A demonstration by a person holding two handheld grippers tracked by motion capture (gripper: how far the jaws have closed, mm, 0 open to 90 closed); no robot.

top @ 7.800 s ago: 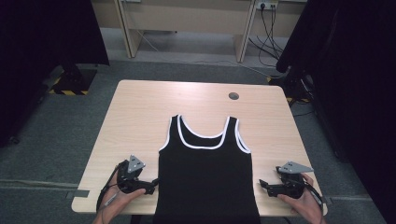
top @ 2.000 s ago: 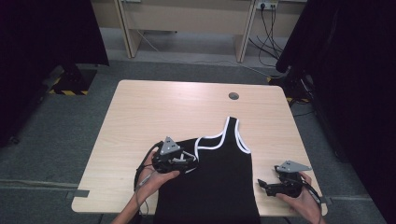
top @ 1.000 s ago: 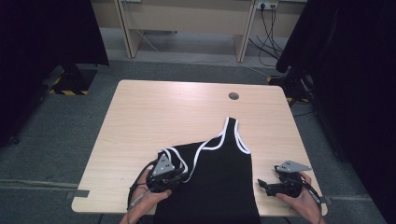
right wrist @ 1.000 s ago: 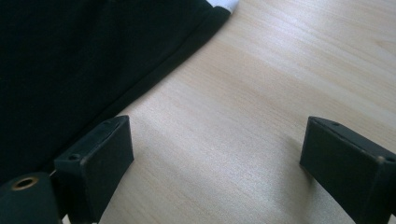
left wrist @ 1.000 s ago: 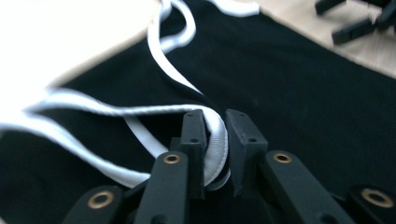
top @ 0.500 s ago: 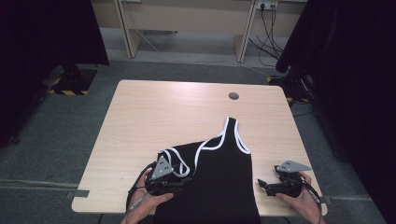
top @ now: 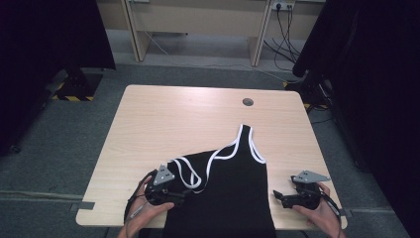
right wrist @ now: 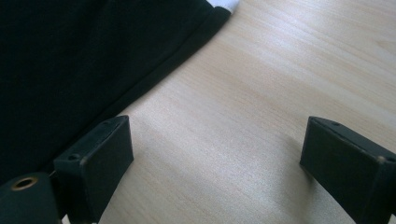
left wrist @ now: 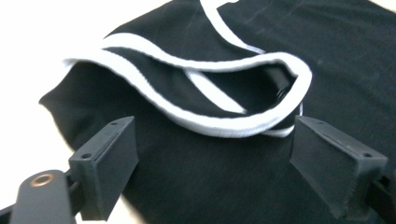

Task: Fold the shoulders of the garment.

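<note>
A black tank top with white trim lies on the wooden table, its hem at the near edge. Its left strap is folded down over the body. My left gripper sits at the garment's left side, just short of that fold. In the left gripper view its jaws have just been opening. They stand wide apart with the looped white trim lying loose ahead of them, not pressed. My right gripper rests open beside the garment's right edge, over bare wood.
A round cable hole sits near the table's far edge. The far half of the table is bare wood. Dark curtains hang at both sides, and desk legs and cables stand on the grey floor beyond.
The left gripper has let go of the folded strap and drawn back a little toward the near left edge. The strap now lies on the garment. The right gripper has not moved.
</note>
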